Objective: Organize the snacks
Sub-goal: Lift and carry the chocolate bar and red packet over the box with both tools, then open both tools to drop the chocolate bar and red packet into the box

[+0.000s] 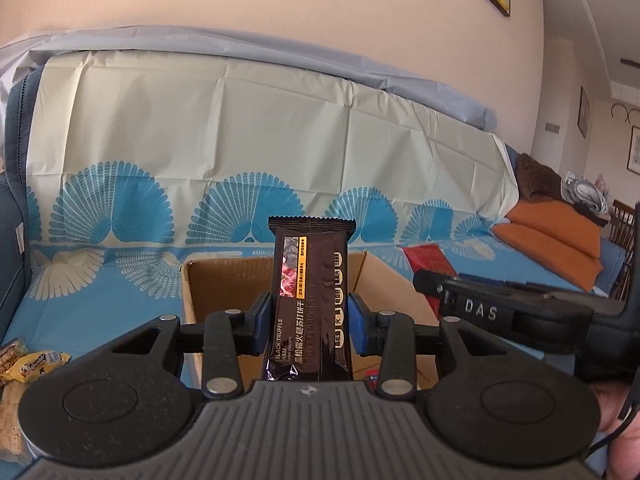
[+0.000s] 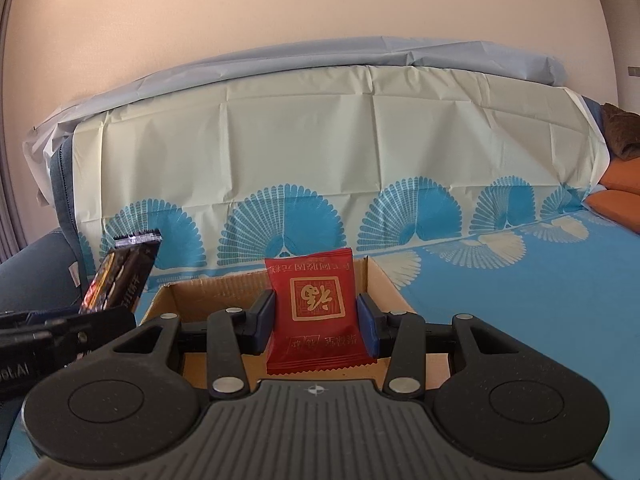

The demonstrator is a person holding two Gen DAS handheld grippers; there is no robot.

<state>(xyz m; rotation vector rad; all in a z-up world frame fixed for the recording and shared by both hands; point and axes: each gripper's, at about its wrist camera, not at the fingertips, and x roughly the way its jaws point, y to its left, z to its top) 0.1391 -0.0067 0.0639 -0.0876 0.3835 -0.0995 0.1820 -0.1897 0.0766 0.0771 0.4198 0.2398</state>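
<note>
Two snacks hang over an open cardboard box [image 2: 376,276]: the left gripper [image 1: 311,322] is clamped on a dark cracker pack [image 1: 310,304], the right gripper [image 2: 317,320] on a red packet [image 2: 316,312]. Neither is dropped in yet, and more wrapped snacks [image 1: 30,364] wait on the blue cloth at far left.

Right tongs [image 2: 316,320] pinch a red snack packet [image 2: 316,312] above the cardboard box [image 2: 208,292].

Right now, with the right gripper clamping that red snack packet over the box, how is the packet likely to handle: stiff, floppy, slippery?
The red snack packet looks puffed and stands upright between the right gripper pads, so probably light and fairly self-supporting. Its glossy film may be slippery. The contents might crush under a hard squeeze.
</note>
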